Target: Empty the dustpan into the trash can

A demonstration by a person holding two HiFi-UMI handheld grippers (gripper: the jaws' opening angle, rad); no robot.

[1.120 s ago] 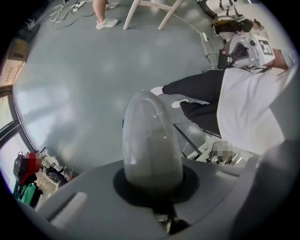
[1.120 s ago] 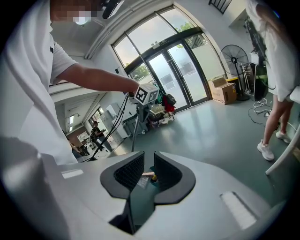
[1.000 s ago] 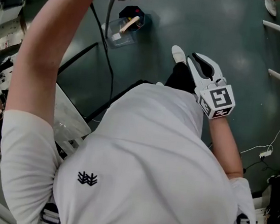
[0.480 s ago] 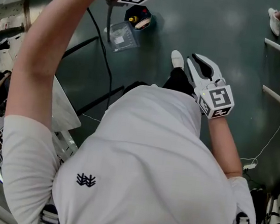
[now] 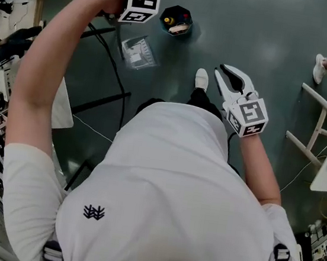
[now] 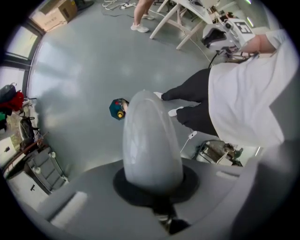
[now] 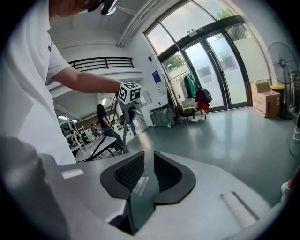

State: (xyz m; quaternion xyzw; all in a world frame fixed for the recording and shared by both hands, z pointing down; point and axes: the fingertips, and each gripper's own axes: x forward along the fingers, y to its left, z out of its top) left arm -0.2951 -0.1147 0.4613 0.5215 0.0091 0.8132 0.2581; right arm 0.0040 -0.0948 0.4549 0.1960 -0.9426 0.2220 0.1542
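Observation:
My left gripper (image 5: 130,16) is raised at the upper left of the head view, shut on the dustpan's grey handle (image 6: 150,140). That handle fills the middle of the left gripper view. The clear dustpan (image 5: 139,52) hangs low over the dark floor, just left of and nearer than the small dark teal trash can (image 5: 176,20). The trash can (image 6: 118,108) holds some small coloured bits. My right gripper (image 5: 224,74) is held out at my right side, shut and empty, with its black pads (image 7: 129,171) almost touching.
My white shoe (image 5: 201,78) stands just right of the dustpan. A table with a black frame (image 5: 95,103) and a cable is on the left. A white chair (image 5: 313,126) and another person's feet (image 5: 324,64) are on the right.
The head view has swung, so the can and dustpan sit further right and lower in it. The dustpan has moved out from under the can's rim. The right gripper has stayed put.

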